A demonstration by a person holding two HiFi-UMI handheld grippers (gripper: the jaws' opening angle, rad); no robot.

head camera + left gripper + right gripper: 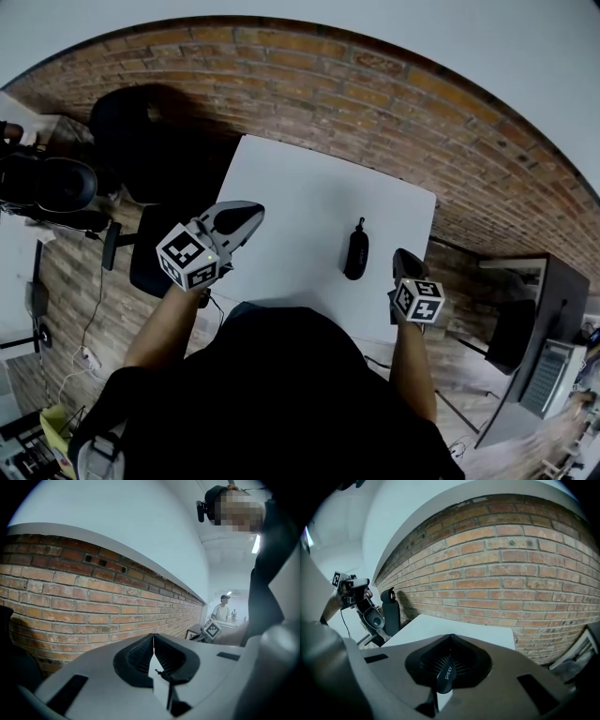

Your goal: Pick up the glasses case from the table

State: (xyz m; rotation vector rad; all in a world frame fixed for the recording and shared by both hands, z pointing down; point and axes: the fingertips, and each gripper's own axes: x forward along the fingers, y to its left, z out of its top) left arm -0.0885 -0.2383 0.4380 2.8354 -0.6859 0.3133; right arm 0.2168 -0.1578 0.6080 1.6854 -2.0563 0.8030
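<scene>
The black glasses case (356, 253) lies lengthwise on the white table (300, 197), right of centre, with its loop pointing to the far side. My right gripper (405, 257) hovers just right of the case near the table's right edge, jaws shut and empty. In the right gripper view the shut tips (450, 637) meet, and a dark case end (444, 674) with print shows through the slot under them. My left gripper (246, 216) hangs over the table's left front part, shut with nothing in it; its tips (153, 637) touch in the left gripper view.
A black chair (141, 131) stands at the table's far left, against the brick wall (394, 103). A camera rig (47, 183) is at the left, a dark desk with equipment (544, 319) at the right. A person (222, 609) stands far off.
</scene>
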